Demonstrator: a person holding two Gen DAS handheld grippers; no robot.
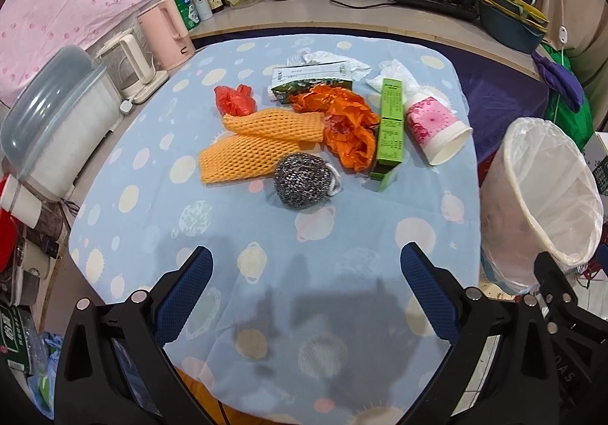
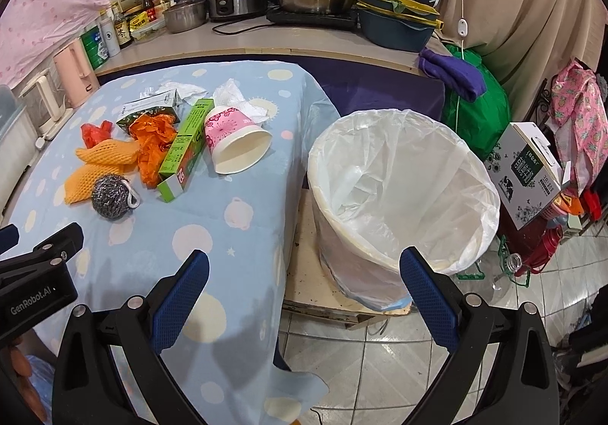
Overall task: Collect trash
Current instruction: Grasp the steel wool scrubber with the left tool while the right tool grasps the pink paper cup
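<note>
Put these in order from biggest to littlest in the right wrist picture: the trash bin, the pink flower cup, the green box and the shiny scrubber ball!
1. Trash bin, by far the biggest, though it also sits nearest the camera.
2. Green box and pink flower cup look about alike: the box longer, the cup fatter.
3. Shiny scrubber ball, the littlest.

"GenRobot.AI" is printed in white on the left gripper [image 2: 40, 257] body; other labels on boxes and bottles are too small to read.

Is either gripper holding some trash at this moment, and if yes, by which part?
Nothing is held. The left gripper and the right gripper are both open and empty, above the near part of the tablecloth, away from the trash pile.
</note>
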